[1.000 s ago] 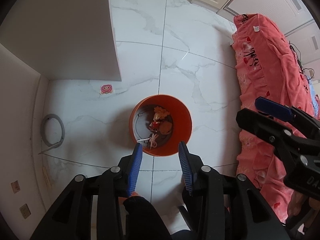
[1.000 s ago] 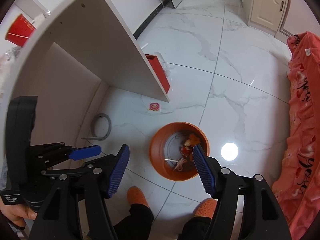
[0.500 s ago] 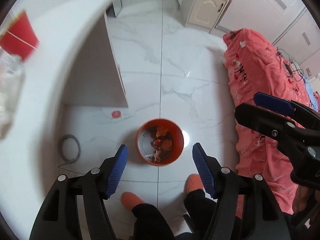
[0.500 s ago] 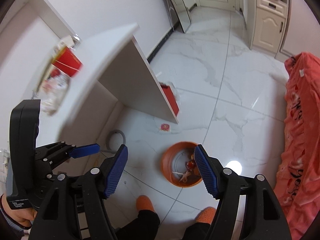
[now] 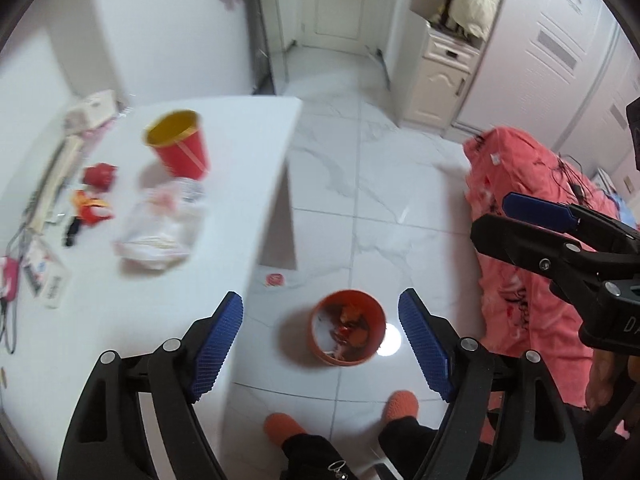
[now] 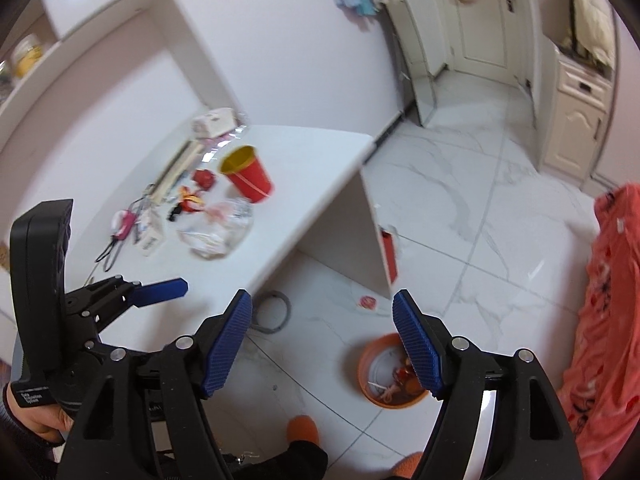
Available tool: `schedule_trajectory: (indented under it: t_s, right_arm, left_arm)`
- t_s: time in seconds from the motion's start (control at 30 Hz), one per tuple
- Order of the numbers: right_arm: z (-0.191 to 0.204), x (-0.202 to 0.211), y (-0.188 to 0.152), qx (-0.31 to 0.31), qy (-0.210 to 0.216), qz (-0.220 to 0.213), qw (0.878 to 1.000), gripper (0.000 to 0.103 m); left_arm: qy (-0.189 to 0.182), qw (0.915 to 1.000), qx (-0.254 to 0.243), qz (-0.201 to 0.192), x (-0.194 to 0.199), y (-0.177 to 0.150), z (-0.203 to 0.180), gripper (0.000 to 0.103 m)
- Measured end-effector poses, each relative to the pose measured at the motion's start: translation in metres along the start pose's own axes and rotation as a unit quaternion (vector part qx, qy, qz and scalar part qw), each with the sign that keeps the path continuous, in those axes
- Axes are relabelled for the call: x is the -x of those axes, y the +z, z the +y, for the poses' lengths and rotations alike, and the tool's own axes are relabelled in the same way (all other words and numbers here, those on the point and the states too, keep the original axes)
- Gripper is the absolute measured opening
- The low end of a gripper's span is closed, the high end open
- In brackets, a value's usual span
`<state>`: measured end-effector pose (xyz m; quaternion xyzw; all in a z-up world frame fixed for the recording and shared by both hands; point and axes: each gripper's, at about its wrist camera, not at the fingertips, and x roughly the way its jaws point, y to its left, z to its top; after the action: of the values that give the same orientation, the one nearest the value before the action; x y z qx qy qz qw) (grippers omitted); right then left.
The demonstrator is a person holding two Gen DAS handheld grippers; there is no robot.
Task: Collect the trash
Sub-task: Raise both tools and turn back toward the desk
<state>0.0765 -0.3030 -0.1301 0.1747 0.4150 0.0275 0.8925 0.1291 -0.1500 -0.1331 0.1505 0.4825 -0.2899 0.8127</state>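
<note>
An orange bin (image 5: 347,332) stands on the marble floor with scraps in it; it also shows in the right wrist view (image 6: 390,376). My left gripper (image 5: 320,344) is open and empty, high above the bin. My right gripper (image 6: 322,344) is open and empty, also raised. On the white table (image 5: 248,152) lie a crumpled clear plastic bag (image 5: 160,228), a red paper cup (image 5: 180,148), a red crumpled scrap (image 5: 99,175) and a red-yellow wrapper (image 5: 90,208). The bag (image 6: 220,232) and cup (image 6: 248,178) show in the right wrist view too.
A red sticker (image 5: 274,279) lies on the floor by the table leg. A pink-covered bed (image 5: 532,216) is at the right. A grey hose ring (image 6: 274,312) lies under the table. Cables and small boxes (image 5: 44,276) sit at the table's left. My orange slippers (image 5: 282,426) are below.
Both grippers have risen and tilted up from over the bin, so the tabletop and its trash are now in view. The left jaws opened wider a second ago.
</note>
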Motion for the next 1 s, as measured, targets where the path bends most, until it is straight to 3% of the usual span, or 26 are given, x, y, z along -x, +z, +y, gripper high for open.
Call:
schedule_trajectory:
  t_s: [0.23, 0.5, 0.73, 1.0]
  right_arm:
    - [0.051, 0.002, 0.011, 0.047, 0.032, -0.007, 0.998, 0.073]
    - [0.111, -0.021, 0.022, 0.096, 0.067, 0.003, 0.993, 0.073]
    - [0.155, -0.054, 0.034, 0.122, 0.083, 0.016, 0.989, 0.073]
    - [0.177, -0.111, 0.047, 0.123, 0.069, 0.041, 0.989, 0.073]
  left_arm:
    - [0.053, 0.9976, 0.037, -0.024, 0.031, -0.011, 0.04, 0.08]
    - [0.087, 0.9915, 0.091, -0.031, 0.058, -0.033, 0.097, 0.081]
    - [0.097, 0.9869, 0.126, -0.028, 0.064, -0.043, 0.143, 0.082]
    - [0.087, 0.9879, 0.128, -0.015, 0.05, -0.035, 0.185, 0.082]
